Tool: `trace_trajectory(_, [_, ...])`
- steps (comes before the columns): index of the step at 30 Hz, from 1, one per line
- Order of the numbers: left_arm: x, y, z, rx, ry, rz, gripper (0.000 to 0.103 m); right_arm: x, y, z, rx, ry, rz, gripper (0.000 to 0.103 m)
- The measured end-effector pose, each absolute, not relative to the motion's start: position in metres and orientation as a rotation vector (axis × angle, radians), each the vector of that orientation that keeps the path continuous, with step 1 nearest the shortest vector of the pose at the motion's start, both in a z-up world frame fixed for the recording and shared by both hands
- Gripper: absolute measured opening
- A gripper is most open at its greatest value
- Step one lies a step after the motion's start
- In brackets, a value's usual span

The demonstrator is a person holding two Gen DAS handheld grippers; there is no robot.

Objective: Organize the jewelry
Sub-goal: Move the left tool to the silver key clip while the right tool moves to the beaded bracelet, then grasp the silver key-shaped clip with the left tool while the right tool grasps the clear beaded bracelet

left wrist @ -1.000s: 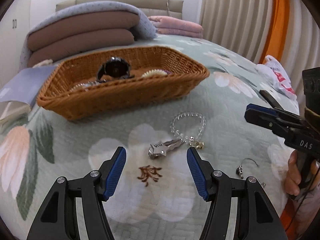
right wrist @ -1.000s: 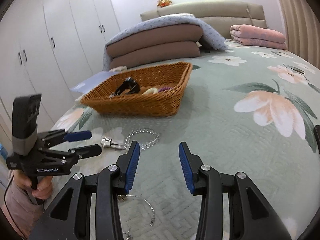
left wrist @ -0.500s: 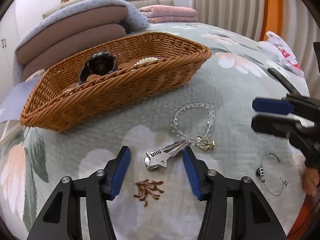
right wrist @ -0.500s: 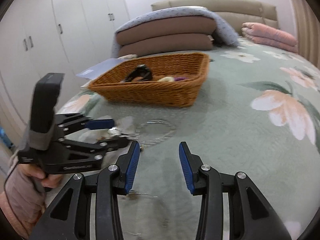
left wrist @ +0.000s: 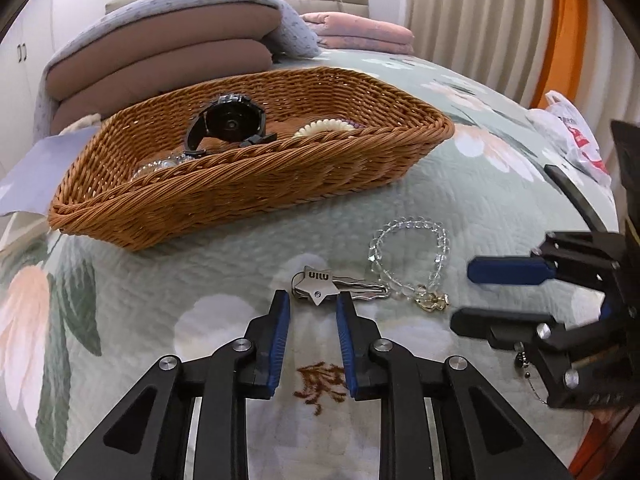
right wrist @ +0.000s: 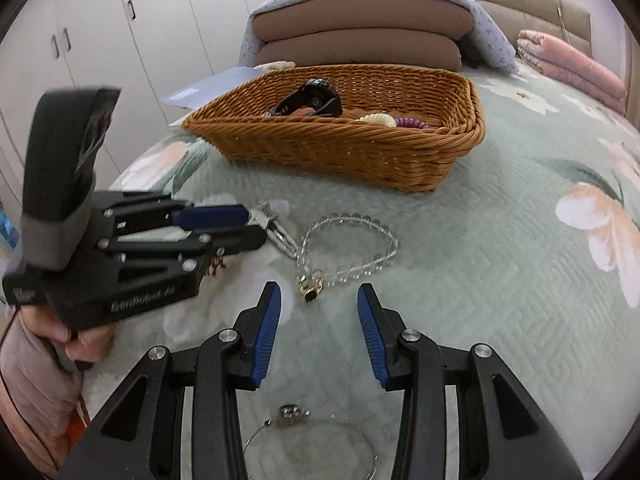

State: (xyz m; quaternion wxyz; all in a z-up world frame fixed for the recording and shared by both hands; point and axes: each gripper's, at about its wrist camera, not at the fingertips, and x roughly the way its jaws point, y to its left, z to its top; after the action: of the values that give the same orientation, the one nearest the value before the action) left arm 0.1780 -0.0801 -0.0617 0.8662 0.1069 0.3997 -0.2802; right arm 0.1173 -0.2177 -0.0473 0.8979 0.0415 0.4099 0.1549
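A silver star-shaped hair clip [left wrist: 320, 286] lies on the green floral bedspread, also seen in the right wrist view [right wrist: 266, 216]. My left gripper [left wrist: 312, 300] is partly closed, its tips on either side of the clip's near end. A clear bead bracelet [left wrist: 412, 256] with a gold charm lies just right of the clip. My right gripper [right wrist: 318, 300] is open and empty, just short of the bracelet's charm [right wrist: 310, 286]. A thin wire bangle [right wrist: 288, 418] lies under the right gripper. The wicker basket [left wrist: 248, 188] holds a black watch [left wrist: 230, 122] and hair ties.
Stacked brown cushions [left wrist: 168, 56] under a blue blanket and folded pink bedding [left wrist: 360, 34] lie beyond the basket. A white plastic bag [left wrist: 572, 132] lies at the bed's right edge. A blue sheet of paper [left wrist: 36, 168] lies left of the basket. White wardrobes [right wrist: 120, 32] stand on the left.
My left gripper has moved forward to the star clip and its jaws have narrowed around it. My right gripper has swung in towards the bead bracelet and opened wider.
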Motion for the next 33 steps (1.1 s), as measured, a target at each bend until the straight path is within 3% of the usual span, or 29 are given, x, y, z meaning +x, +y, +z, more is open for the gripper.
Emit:
trace_trajectory(13, [0.18,-0.077,-0.057,0.179,0.85,-0.664,0.025,0.125,-0.239,-0.047,0.158,0.838,0.251,0.043])
trace_trajectory(18, [0.195,-0.059,-0.058,0.012,0.892,-0.589,0.042,0.121,-0.244,-0.046,0.188,0.822,0.26,0.044])
trace_trajectory(24, [0.191,-0.088,-0.064,-0.004,0.907,-0.487,0.048,0.108,-0.25,-0.041,0.2,0.784,0.257,0.043])
trace_trajectory(33, [0.187,-0.108,-0.066,0.139,0.905,-0.416,0.048,0.097,-0.272,-0.039,0.275,0.761,0.244,0.044])
